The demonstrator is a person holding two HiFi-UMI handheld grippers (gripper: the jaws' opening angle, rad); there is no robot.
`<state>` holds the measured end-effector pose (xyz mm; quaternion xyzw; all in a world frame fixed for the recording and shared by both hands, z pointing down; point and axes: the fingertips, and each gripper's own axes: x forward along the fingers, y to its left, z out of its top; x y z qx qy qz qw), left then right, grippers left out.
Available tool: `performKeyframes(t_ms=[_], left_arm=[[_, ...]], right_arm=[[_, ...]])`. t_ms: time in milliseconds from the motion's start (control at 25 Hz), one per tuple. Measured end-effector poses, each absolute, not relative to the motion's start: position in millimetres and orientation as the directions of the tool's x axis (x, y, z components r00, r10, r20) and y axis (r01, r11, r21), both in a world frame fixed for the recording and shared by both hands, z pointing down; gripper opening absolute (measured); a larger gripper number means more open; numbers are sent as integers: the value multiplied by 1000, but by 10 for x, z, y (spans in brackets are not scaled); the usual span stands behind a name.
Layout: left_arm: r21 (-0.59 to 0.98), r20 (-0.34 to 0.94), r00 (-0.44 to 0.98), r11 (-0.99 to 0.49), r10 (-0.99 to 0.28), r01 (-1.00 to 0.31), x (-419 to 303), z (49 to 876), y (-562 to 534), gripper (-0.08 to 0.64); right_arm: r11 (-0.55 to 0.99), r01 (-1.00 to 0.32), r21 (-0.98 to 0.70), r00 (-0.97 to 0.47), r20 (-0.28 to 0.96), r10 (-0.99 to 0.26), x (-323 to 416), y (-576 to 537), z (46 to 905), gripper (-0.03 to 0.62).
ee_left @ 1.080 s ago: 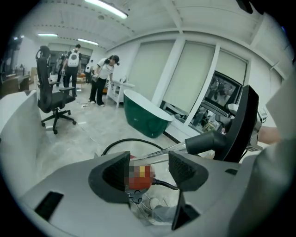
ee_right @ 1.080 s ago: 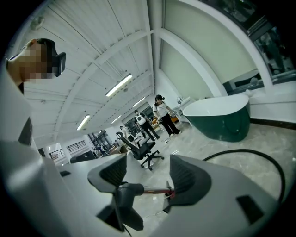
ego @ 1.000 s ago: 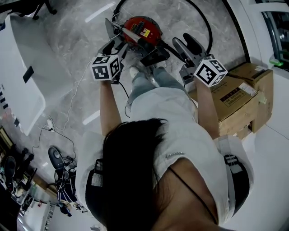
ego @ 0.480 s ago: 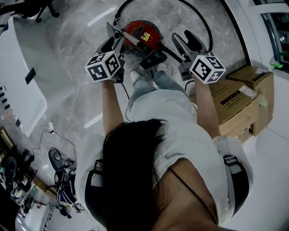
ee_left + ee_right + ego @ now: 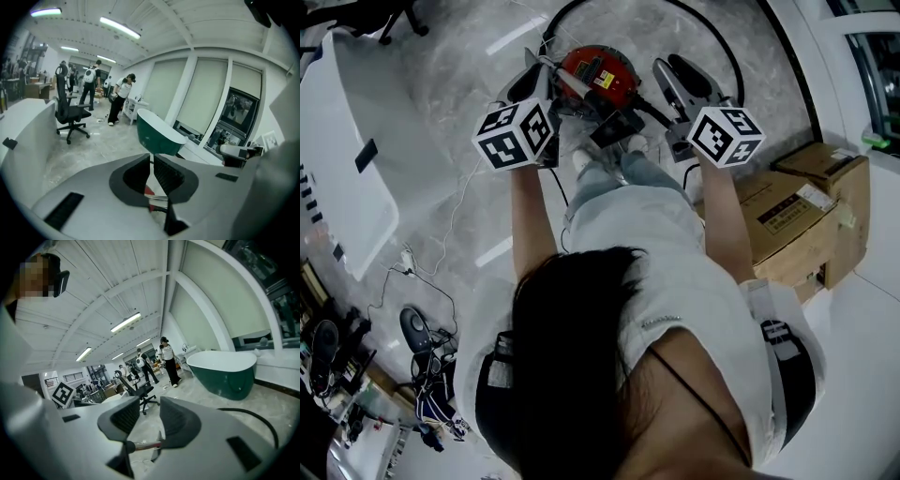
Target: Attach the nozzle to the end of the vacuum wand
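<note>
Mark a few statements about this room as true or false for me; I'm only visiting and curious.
1. A round red vacuum cleaner body sits on the grey marble floor. True.
2. The bathtub is pink. False: it is dark green outside with a white rim.
3. Brown cardboard boxes stand at the right side of the person. True.
4. The office chair is white. False: it is black.

The left gripper [image 5: 151, 164] has its fingers [image 5: 169, 174] closing on nothing, green bathtub [image 5: 157, 138] and office chair [image 5: 70, 112] beyond
</note>
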<state>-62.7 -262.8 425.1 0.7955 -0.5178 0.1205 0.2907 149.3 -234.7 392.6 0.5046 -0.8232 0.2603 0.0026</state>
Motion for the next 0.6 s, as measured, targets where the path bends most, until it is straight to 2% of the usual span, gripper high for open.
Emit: performKeyframes(t_ms=[240, 400, 600], left_arm=[[318, 459, 431, -309, -777, -896, -483, 4029, -2730, 3], [310, 439, 439, -327, -784, -893, -357, 3901, -2775, 3], [322, 408, 437, -322, -801, -890, -299, 3788, -2813, 3]], right_arm=[[361, -876, -319, -453, 294, -842, 1433, -2547, 3837, 66], [365, -897, -247, -430, 301, -851, 1372, -2653, 3753, 63], [336, -918, -209, -390, 338, -856, 1342, -2754, 3749, 26]])
